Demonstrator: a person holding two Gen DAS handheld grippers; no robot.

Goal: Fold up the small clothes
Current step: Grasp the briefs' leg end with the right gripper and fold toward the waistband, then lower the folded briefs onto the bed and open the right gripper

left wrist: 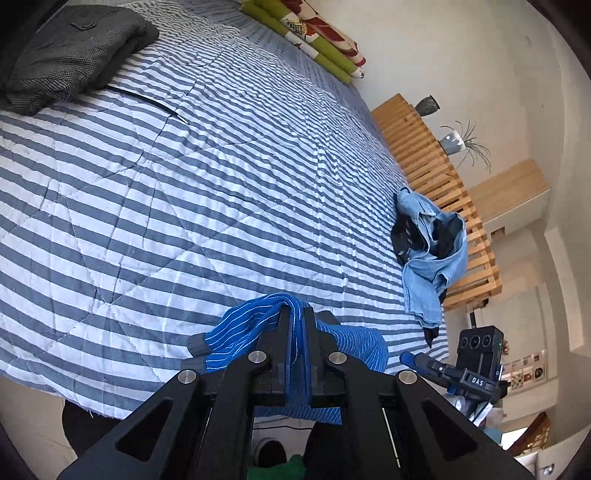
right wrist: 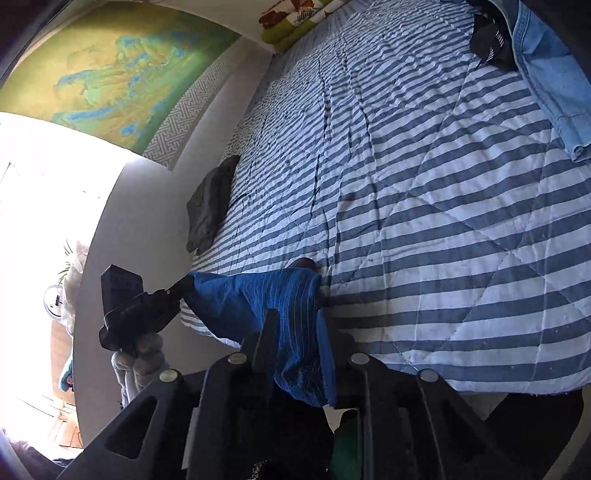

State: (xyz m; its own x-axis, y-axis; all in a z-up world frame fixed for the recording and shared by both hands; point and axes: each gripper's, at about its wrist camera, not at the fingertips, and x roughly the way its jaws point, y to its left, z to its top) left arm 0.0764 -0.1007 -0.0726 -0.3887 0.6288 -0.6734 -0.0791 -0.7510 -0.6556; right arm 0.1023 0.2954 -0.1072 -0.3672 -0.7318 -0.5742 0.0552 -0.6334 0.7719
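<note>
A blue garment with thin white stripes [left wrist: 251, 332] hangs at the near edge of the bed. My left gripper [left wrist: 297, 317] is shut on a bunched fold of it, seen from the right wrist as a black tip [right wrist: 179, 290] pinching the cloth's left corner. In the right wrist view the blue garment [right wrist: 258, 306] stretches from there into my right gripper [right wrist: 295, 326]. Those jaws stand apart, with the cloth draped loosely between them and hiding the right finger. From the left wrist, the right gripper [left wrist: 410, 359] shows low on the right.
The bed has a blue-and-white striped quilt [left wrist: 221, 166]. A folded grey garment [left wrist: 74, 48] lies at its far left. Light blue denim clothes over something black [left wrist: 432, 251] lie at its right edge, by a wooden slatted bench [left wrist: 436, 155]. Patterned pillows [left wrist: 306, 33] sit at the head.
</note>
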